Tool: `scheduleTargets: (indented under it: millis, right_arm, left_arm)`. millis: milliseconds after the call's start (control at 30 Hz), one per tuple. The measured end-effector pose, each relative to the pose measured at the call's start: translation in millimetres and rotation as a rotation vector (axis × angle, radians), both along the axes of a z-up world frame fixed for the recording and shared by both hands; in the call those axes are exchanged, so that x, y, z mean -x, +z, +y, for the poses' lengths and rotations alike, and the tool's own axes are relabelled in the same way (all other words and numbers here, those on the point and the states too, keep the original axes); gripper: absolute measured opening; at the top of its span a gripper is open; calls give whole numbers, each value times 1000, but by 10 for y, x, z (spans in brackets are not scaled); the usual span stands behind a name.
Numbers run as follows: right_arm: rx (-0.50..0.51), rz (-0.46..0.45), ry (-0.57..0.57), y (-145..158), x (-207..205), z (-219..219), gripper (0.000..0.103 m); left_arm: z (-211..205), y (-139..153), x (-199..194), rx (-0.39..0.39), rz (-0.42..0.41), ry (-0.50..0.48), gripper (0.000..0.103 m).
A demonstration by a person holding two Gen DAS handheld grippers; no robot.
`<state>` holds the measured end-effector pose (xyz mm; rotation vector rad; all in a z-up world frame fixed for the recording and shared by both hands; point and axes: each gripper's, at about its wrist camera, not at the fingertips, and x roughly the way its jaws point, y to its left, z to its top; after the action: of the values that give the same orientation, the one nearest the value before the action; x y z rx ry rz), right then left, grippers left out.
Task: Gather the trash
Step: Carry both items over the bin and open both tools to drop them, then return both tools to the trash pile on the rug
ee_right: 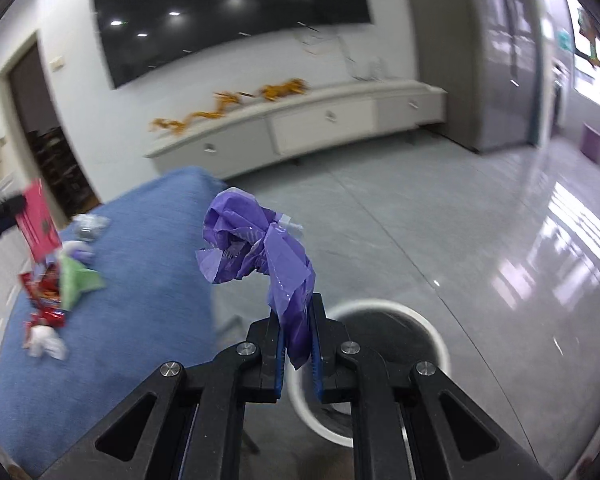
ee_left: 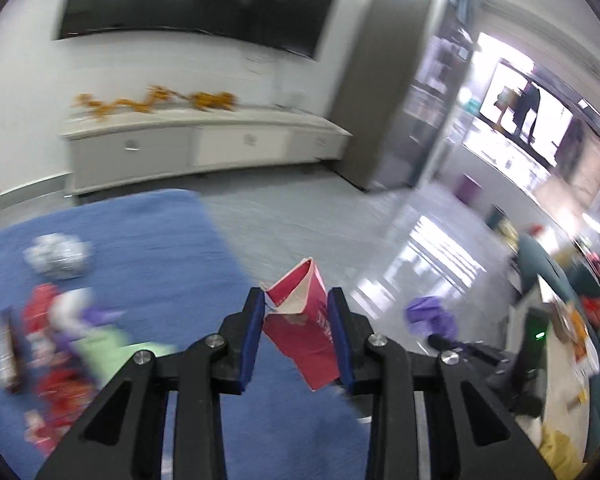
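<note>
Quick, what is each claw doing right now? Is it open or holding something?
Left claw: shut on a flattened red paper carton.
Right claw: shut on a crumpled purple plastic bag, above a white bin.

Blue surface (ee_right: 148,280), colourful trash

Red carton (ee_left: 304,320) with pale lettering; purple crumpled bag (ee_right: 260,248); white-rimmed bin (ee_right: 432,332); silvery foil ball (ee_left: 58,256); pale green wrapper (ee_right: 76,280).

Left tool (ee_left: 296,300): black plastic linkage arms with triangular cut-outs, round silver screw heads at the pivots, blue pads (ee_left: 251,344) lining the inner faces of both fingers. Right tool (ee_right: 298,312): same build, black arms, silver screws, thin blue pads (ee_right: 279,360) with ridged edges.
</note>
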<state>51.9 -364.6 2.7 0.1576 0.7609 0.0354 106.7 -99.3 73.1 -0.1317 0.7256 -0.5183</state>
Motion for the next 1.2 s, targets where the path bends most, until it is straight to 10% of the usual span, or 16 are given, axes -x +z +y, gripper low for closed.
scheduleTargets:
  millis: [233,367,500,1200]
  right_arm:
    - [-12,112,-89,-478,-89,-472,13]
    - [-14,169,-123,-749,-148,-622,23]
    - [-15,209,-154,-906,-171,-747,30]
    - [60,-4,90,-14,-71,546,43]
  left_arm:
    - [-1125,-442,-351,-70,75,-133,32]
    - [-1513,-717,-530,-100,120,-172,59]
    - [-1600,-822,-496,-103,127,-178,60]
    - [283,-428,287,-280,-62,290,71]
